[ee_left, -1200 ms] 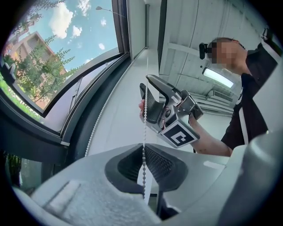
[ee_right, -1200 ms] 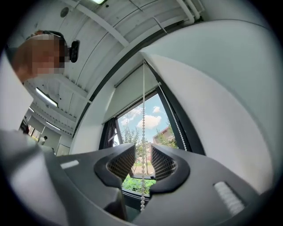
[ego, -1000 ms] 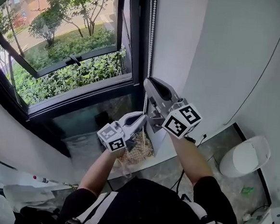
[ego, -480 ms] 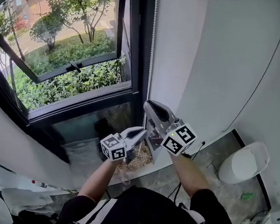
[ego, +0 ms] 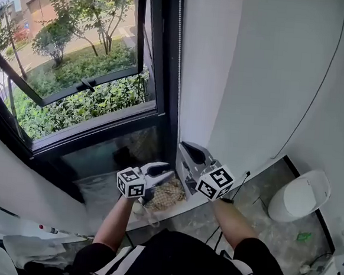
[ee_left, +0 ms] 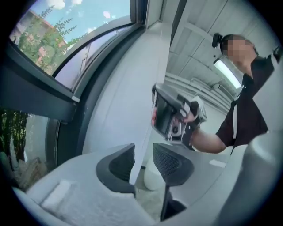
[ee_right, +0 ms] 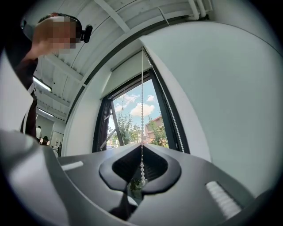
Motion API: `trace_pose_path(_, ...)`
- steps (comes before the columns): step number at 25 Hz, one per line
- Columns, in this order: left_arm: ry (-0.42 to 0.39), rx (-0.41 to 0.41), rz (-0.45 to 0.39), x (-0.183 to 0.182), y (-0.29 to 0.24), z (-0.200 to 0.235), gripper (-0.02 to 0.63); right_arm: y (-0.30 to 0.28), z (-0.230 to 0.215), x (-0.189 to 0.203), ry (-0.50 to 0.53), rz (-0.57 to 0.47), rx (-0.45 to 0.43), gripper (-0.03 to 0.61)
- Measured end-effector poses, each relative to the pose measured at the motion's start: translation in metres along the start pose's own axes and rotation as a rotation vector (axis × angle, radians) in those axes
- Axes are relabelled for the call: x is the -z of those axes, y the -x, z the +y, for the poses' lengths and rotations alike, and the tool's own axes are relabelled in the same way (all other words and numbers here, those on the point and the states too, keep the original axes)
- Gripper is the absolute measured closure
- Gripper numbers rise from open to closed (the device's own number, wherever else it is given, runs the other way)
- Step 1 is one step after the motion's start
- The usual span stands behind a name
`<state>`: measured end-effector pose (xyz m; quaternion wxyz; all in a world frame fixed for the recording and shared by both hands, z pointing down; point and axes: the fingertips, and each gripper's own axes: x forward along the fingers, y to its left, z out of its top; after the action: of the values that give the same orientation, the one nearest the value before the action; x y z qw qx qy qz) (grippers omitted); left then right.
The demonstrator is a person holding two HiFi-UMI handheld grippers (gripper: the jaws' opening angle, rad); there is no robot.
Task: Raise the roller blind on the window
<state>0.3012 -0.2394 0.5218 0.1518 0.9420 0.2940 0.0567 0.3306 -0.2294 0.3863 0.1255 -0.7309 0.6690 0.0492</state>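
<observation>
White bead chain (ee_right: 142, 110) tight between right tongs (ee_right: 141, 178) — beside black frame edge (ego: 164, 74).

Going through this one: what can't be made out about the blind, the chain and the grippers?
Roller blind: past the top edge in head view, too small to tell in right gripper view.
Bead chain lower loop: head view, hidden behind the right gripper, which is shut on it.
Left gripper: fingers have just been opening, nothing between them; chain not visible in left gripper view, so its distance is unclear.
</observation>
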Motion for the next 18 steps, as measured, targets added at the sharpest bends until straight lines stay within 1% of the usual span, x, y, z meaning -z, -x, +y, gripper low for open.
trace_pose_path(1,0.000,0.004,-0.059,-0.023,0.006,-0.002,0.480,0.001,0.003,-0.001,-0.006,0.000,-0.010,0.565)
trace_pose_path(3,-0.027,0.020,-0.176,-0.075,0.016,-0.012,0.480,0.002,0.009,-0.003,-0.014,-0.005,-0.026,0.565)
trace_pose_path(5,-0.076,0.053,-0.281,-0.128,0.022,-0.025,0.480,0.002,0.016,-0.004,-0.007,-0.009,-0.036,0.565)
trace_pose_path(7,-0.141,0.093,-0.348,-0.174,0.022,-0.043,0.480,0.000,0.021,-0.003,-0.003,-0.009,-0.046,0.565)
trace_pose_path(10,-0.239,0.142,-0.381,-0.224,0.012,-0.067,0.480,-0.002,0.024,-0.002,-0.006,-0.003,-0.057,0.565)
trace_pose_path(12,-0.273,0.166,-0.395,-0.250,0.004,-0.075,0.480,-0.003,0.025,-0.003,-0.010,-0.002,-0.060,0.565)
trace_pose_path(13,-0.277,0.174,-0.409,-0.262,0.002,-0.077,0.480,-0.004,0.026,-0.004,-0.014,-0.003,-0.060,0.565)
trace_pose_path(15,-0.257,0.192,-0.446,-0.281,-0.002,-0.080,0.480,-0.005,0.027,-0.004,-0.017,-0.001,-0.064,0.565)
trace_pose_path(18,-0.222,0.207,-0.485,-0.295,-0.003,-0.083,0.485,-0.005,0.031,-0.002,-0.015,0.004,-0.070,0.565)
